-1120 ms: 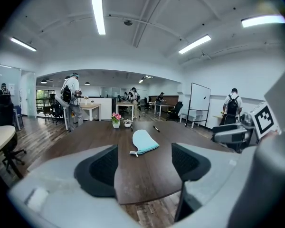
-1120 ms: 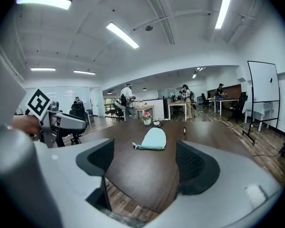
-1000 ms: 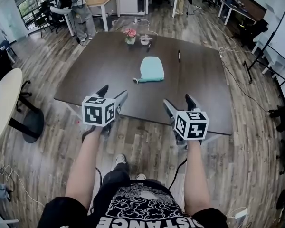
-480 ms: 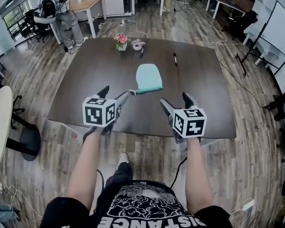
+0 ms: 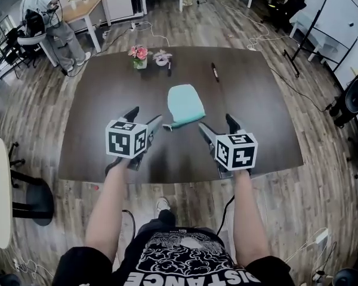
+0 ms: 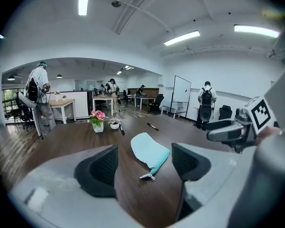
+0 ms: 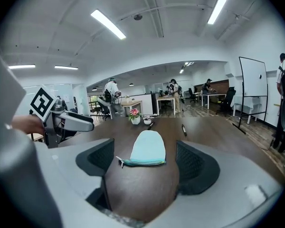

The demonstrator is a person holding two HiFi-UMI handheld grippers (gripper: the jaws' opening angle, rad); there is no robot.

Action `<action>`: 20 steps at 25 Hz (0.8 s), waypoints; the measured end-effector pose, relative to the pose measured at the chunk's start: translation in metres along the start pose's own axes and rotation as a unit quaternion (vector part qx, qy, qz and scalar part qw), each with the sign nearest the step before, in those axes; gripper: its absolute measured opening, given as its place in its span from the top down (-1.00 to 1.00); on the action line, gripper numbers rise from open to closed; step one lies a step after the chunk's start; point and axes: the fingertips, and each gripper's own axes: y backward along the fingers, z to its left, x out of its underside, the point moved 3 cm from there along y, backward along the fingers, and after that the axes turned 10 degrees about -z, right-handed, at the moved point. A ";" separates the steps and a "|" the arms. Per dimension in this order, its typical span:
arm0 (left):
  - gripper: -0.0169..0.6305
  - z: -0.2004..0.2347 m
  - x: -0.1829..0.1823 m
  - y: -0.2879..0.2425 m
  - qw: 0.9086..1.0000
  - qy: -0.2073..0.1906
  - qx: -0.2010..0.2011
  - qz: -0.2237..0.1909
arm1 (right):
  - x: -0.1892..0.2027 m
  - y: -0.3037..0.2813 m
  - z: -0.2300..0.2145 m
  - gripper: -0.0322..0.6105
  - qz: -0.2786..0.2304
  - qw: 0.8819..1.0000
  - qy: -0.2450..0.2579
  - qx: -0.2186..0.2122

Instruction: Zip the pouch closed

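Head view: a teal pouch point(image 5: 185, 104) lies on the dark bench point(image 5: 107, 94), ahead of the left tool point(image 5: 143, 118) and right tool point(image 5: 216, 124). Left gripper view: jaws spread, nothing held, pouch beyond them. Right gripper view: jaws likewise apart, zipper pull point(image 7: 118, 162) at the pouch's left end.

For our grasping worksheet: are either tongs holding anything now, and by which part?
Nothing is held. The left tongs and right tongs are open and empty; the light blue fabric pouch lies untouched.

The left gripper point(image 5: 144, 115) and right gripper point(image 5: 215, 123) now reach over the near edge of the table point(image 5: 101, 100), where a second ago they hung short of it. Both stand nearer the pouch point(image 5: 185, 102), close to its zipper end.
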 end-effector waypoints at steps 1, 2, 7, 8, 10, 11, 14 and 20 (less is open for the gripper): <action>-0.15 0.004 0.001 -0.006 1.000 -0.003 0.007 0.004 | 0.001 -0.005 0.001 -0.33 0.002 1.000 -0.001 0.003; -0.15 0.007 0.002 -0.012 1.000 -0.006 0.015 0.009 | 0.003 -0.010 0.001 -0.33 0.005 1.000 -0.002 0.006; -0.15 0.021 0.019 -0.045 0.997 -0.021 0.061 0.043 | 0.017 -0.036 0.001 -0.33 0.014 1.000 -0.013 0.024; -0.15 0.023 0.022 -0.051 0.996 -0.023 0.071 0.051 | 0.019 -0.041 0.001 -0.33 0.015 0.999 -0.015 0.027; -0.15 0.025 0.029 -0.061 0.993 -0.031 0.091 0.065 | 0.024 -0.049 0.004 -0.33 0.019 0.999 -0.019 0.031; -0.15 0.027 0.032 -0.064 0.992 -0.037 0.100 0.072 | 0.026 -0.053 0.006 -0.33 0.022 0.999 -0.020 0.032; -0.15 0.032 0.040 -0.075 0.987 -0.056 0.126 0.086 | 0.031 -0.062 0.011 -0.33 0.027 0.999 -0.025 0.036; -0.15 0.039 0.062 -0.094 0.973 -0.077 0.181 0.123 | 0.042 -0.080 0.019 -0.33 0.040 0.997 -0.040 0.046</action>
